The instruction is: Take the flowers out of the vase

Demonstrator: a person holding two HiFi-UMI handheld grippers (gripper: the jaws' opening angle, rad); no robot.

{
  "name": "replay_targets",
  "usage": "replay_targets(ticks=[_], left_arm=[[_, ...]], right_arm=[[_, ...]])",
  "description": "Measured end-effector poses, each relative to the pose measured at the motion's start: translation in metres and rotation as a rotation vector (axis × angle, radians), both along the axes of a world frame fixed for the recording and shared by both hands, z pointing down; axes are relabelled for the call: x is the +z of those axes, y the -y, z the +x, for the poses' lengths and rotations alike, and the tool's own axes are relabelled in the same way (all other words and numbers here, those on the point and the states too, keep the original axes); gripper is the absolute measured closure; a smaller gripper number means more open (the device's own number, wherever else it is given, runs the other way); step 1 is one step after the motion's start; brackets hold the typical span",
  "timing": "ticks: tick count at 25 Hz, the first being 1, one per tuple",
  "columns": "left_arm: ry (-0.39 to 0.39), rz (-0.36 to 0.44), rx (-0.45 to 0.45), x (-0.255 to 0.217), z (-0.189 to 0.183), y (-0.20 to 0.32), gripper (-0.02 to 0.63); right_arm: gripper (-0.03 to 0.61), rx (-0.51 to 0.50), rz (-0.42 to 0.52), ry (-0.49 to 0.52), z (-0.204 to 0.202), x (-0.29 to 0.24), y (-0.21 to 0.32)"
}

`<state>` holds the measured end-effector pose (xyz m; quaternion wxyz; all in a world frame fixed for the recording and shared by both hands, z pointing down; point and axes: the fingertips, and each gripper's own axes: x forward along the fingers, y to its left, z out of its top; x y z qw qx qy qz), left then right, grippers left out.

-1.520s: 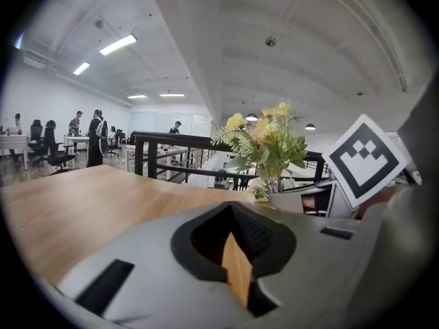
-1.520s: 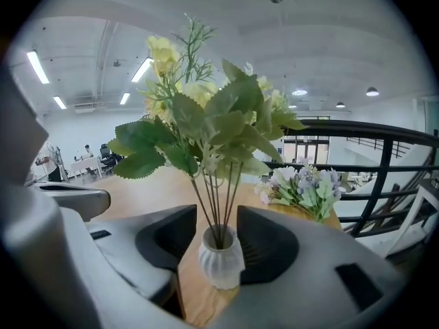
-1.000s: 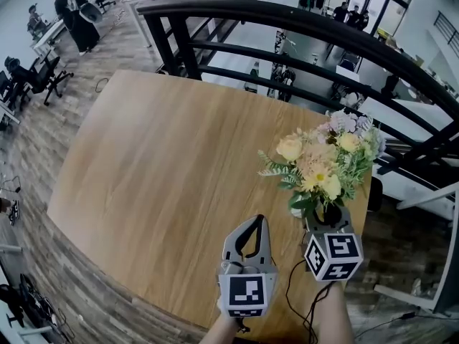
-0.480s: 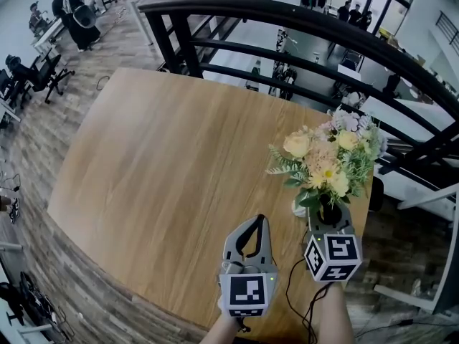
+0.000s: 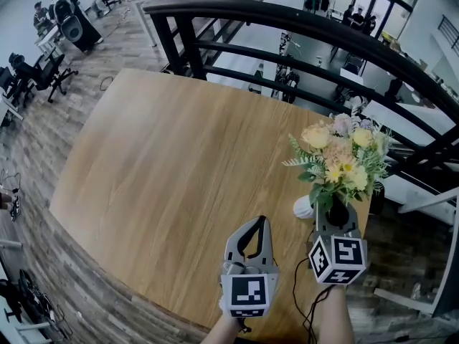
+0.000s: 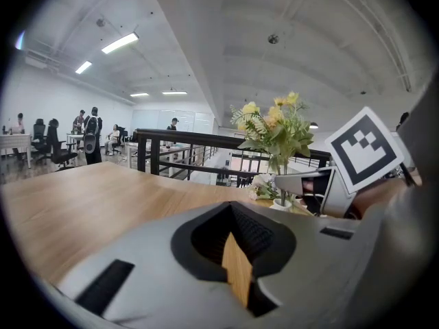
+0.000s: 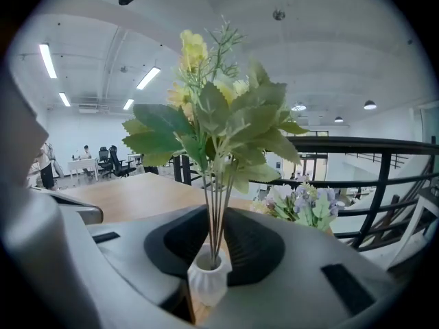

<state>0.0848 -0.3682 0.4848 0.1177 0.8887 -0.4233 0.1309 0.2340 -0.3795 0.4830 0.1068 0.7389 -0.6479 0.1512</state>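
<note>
A bunch of yellow and cream flowers (image 5: 341,160) with green leaves stands in a small white ribbed vase (image 5: 304,206) near the wooden table's right edge. In the right gripper view the thin stems (image 7: 214,204) rise out of the vase (image 7: 208,279) and pass between my right gripper's (image 7: 218,221) jaws, which are closing and pinch them just above the vase mouth. My left gripper (image 5: 259,221) hovers over the table to the left, shut and empty. The left gripper view shows the flowers (image 6: 274,125) off to its right.
A second small bunch of pale purple and white flowers (image 7: 302,204) lies on the table behind the vase. A black railing (image 5: 301,27) runs past the table's (image 5: 165,163) far and right sides. A black cable (image 5: 297,292) trails by the near edge.
The right gripper's jaws have closed in around the stems. The bouquet has leaned and shifted to the right with the gripper, baring more of the vase. The left gripper stayed put.
</note>
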Motion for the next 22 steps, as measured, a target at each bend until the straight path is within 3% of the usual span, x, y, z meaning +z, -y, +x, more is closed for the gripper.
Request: replay_targets(ticks=[22], left_arm=[[-0.040,0.069,0.002,-0.044,-0.005,-0.026,0.586]], right_arm=[[0.483,0.039,0.224,-0.014,0.000,-0.096,-0.028]])
